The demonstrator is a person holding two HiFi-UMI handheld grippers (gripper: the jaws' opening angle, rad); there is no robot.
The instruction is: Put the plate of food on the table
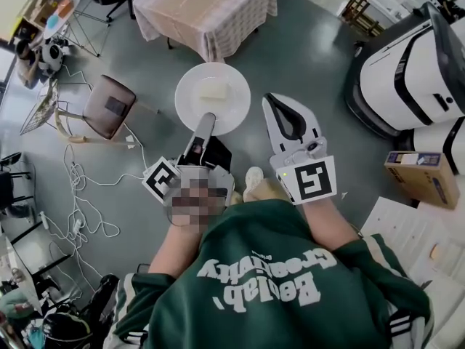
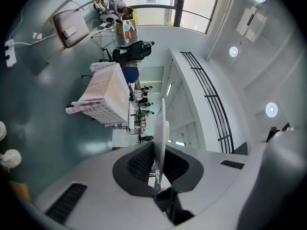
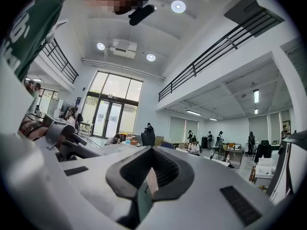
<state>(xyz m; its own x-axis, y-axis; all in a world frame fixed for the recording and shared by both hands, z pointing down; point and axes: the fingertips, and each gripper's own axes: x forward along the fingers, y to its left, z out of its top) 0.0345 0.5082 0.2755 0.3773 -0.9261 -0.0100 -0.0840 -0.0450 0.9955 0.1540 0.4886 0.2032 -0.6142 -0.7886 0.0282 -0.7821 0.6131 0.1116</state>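
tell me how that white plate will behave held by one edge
The plate looks rigid, so it should stay flat, but the left claw pinches only its near rim, so it may tilt. The pale food block lies loose and could slide.

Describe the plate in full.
The plate is white, round and smooth, with a shallow rim. A pale rectangular block of food lies near its centre. It hangs roughly level above the floor, with the jaws of the left gripper shut on its near rim; nothing else touches it. The cloth-covered table stands beyond.
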